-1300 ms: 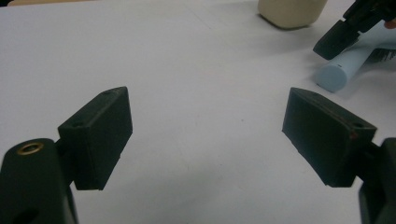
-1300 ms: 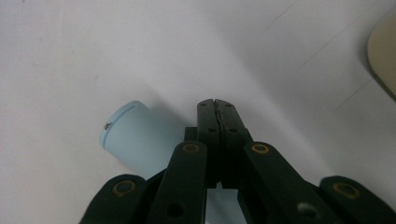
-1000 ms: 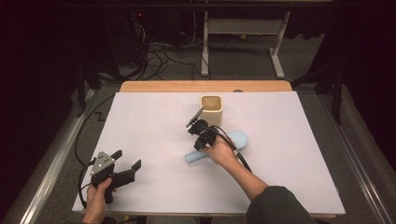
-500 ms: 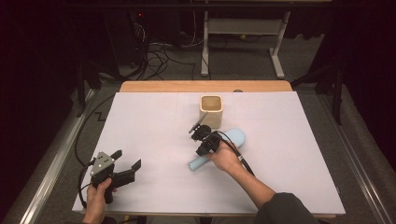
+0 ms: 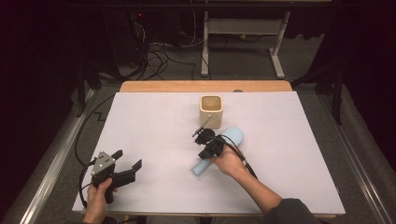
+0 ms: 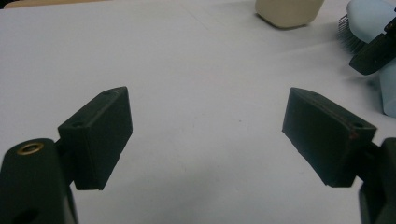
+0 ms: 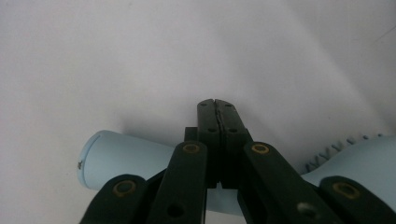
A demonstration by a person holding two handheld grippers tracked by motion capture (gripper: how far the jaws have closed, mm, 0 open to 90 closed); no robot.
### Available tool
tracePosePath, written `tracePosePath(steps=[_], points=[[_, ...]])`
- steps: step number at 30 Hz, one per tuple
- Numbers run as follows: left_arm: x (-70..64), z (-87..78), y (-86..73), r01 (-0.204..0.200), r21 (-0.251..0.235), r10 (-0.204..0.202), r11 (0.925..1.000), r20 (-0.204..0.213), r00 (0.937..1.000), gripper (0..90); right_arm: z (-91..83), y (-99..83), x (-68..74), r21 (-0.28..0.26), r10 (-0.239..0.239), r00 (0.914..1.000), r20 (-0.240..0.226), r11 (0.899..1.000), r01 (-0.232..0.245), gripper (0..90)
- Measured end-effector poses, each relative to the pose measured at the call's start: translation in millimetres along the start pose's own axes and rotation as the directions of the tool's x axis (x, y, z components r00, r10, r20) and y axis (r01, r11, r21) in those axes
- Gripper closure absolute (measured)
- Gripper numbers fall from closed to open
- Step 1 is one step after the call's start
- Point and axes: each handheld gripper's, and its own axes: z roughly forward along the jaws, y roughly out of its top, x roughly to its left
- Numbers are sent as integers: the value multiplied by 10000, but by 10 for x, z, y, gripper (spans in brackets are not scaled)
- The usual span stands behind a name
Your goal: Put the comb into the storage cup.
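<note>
While the left gripper (image 5: 125, 169) rested low on the near left part of the white table (image 5: 154, 126), held upright in the person's left hand (image 5: 100, 198), its two black jaws stood wide apart with nothing between them; the left gripper view showed only bare tabletop in the gap. The right gripper (image 5: 201, 133) lay near the middle of the table, held in the right hand (image 5: 229, 161), directly above a pale blue hairbrush (image 5: 223, 148). In the right gripper view its jaws were pressed together, tip against tip, with nothing caught between them (image 7: 217, 108), and the brush's handle (image 7: 121, 156) passed crosswise beneath the gripper's linkage; whether the metal touched the handle could not be told. The hairbrush lay flat on the table on a diagonal, its rounded handle end nearer the person and to the left, its broad head farther away and to the right. A row of bristles showed along the edge of the head at the right of the right gripper view (image 7: 336, 151), and dark bristles appeared beside the head in the left gripper view (image 6: 348, 35). Just beyond the head stood a cream square cup (image 5: 211, 110), upright and open at the top, close to the brush but apart from it. The two grippers were well apart from each other.
</note>
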Motion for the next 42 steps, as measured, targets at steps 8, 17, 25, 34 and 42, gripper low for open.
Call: tracePosePath(steps=[8,17,25,34,42], points=[[-1,1,0,-14,7,14,10000,33,10000,169,-34,-89,17,17,-132,9999,-51,9999,132,900],[-3,1,0,-36,26,36,10000,60,10000,170,-68,-180,50,-52,-304,9995,70,9995,304,900],[-2,0,-1,-33,22,33,10000,57,10000,169,-99,-252,51,-104,-441,9990,60,9990,442,900],[-4,0,-1,-42,25,42,10000,54,10000,170,-161,-343,35,-143,-436,9989,175,9989,439,900],[2,2,-3,52,-6,-52,10000,88,9999,170,-204,-401,24,-76,-516,9984,234,9986,518,900]])
